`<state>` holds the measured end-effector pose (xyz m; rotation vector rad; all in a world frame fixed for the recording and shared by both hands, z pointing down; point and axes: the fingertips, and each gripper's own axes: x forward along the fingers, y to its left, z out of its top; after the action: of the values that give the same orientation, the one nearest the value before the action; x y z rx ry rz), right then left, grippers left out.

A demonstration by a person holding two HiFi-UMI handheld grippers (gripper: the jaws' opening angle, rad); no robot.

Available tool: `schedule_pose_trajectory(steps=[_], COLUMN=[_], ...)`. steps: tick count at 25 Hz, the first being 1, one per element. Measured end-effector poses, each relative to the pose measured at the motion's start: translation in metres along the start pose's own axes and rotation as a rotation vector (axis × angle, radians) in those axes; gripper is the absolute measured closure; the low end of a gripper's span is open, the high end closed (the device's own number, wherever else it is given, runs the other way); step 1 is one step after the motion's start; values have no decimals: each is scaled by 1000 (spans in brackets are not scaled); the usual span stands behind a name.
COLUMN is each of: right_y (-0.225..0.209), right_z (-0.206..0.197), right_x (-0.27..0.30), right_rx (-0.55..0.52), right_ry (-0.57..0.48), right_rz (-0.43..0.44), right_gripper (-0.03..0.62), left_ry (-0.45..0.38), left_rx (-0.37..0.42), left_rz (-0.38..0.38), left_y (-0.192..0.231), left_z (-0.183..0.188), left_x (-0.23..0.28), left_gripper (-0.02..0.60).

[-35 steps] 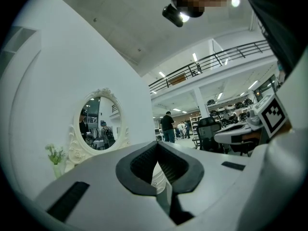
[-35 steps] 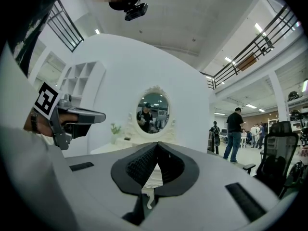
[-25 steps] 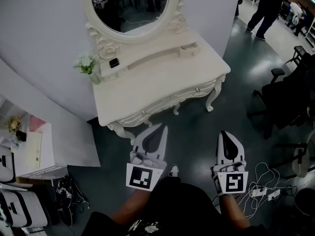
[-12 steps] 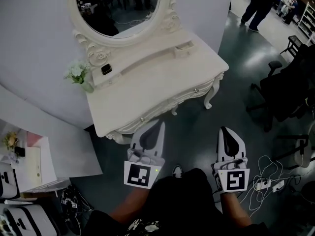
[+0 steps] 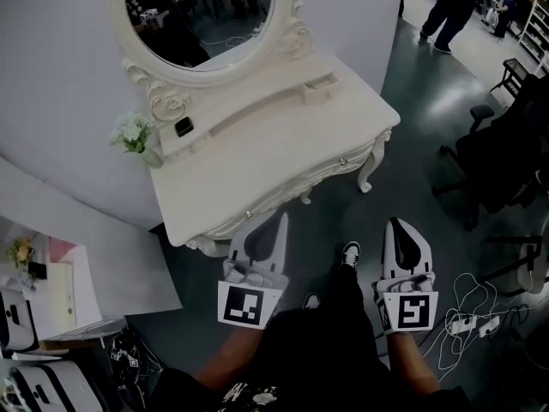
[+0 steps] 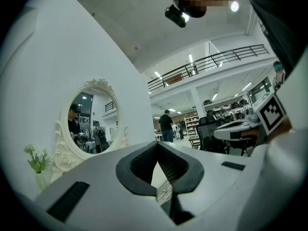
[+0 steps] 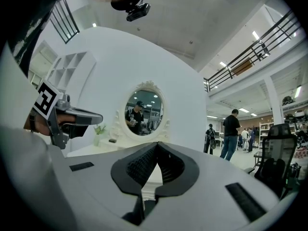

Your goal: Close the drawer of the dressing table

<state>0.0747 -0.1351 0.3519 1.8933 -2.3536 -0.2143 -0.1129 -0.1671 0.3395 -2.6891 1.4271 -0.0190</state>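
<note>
Head view: the dressing table [image 5: 257, 166] stands against the wall, near but apart from both claws. Its small drawer [image 5: 320, 82], on the raised shelf right of the mirror [image 5: 202, 11], appears to jut out, so closing is judged not yet begun. The left gripper [image 5: 279, 221] and right gripper [image 5: 399, 227] point level toward the table front, side by side, as for an approach. Left gripper view: jaws together, nothing between them. Right gripper view: jaws likewise closed and empty, a state suited to pushing rather than grasping.

L gripper [image 5: 280, 220], R gripper [image 5: 397, 225]: jaws closed
</note>
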Motion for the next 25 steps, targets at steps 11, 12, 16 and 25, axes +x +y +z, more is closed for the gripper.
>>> schedule_pose_trajectory(steps=[11,12,16,25], right_y=[-22,-23,-30,-54], right_z=[-8,-9,-11,-19], right_x=[38,43,59,103], right_rx=[12,16,20,8], right_ry=[18,14,19,30], right_rz=[18,22,40,64], right_gripper=[595,595,595,595], left_ry=[5,4,6,3], left_rx=[9,9,12,18], left_rz=[25,28,38,55], left_y=[9,10,14,25], left_z=[1,1,0,-3], left_x=[40,44,61,104], left_gripper=[578,578,578,578])
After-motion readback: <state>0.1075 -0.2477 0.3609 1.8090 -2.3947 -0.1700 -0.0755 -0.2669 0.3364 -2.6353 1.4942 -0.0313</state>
